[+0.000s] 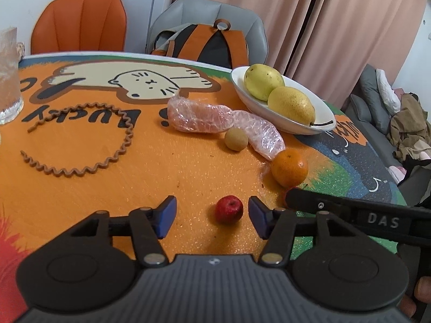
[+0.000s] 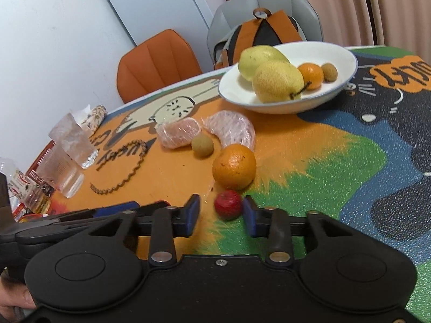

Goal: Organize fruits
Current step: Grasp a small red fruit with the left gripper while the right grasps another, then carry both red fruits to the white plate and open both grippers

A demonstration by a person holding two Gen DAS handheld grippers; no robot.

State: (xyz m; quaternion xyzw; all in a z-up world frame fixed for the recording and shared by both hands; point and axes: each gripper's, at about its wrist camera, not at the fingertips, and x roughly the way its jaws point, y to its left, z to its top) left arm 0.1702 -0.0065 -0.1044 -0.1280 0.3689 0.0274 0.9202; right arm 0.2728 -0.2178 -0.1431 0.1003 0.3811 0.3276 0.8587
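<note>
Step in hand: we judge that we are picking up loose fruit from the table (image 1: 167, 167) to move it into the white bowl (image 2: 347, 62).
Left gripper (image 1: 212, 216): its blue fingers are spread wide with a small red fruit (image 1: 229, 209) lying on the table between them, untouched.
Right gripper (image 2: 221, 212): its fingers are also apart, around a small red fruit (image 2: 228, 204) that sits just against the right-hand pad; nothing is gripped.
One fruit or two: we cannot tell whether both cameras show the same red fruit.
Bowl contents: two yellow pears (image 2: 277, 80), a small orange and a small brown fruit.
Loose on the table: a large orange (image 2: 234, 167), a brown round fruit (image 2: 202, 145) and two plastic-wrapped pieces (image 2: 231, 129).
Next move: we would close one pair of fingers gently on the red fruit, as it looks likely to roll.
In the way: the two grippers sit close together, and the large orange lies between us and the bowl.
Nearby: a wavy brown cord (image 1: 118, 150) and clear glasses (image 2: 67, 167) stand well to the left.
</note>
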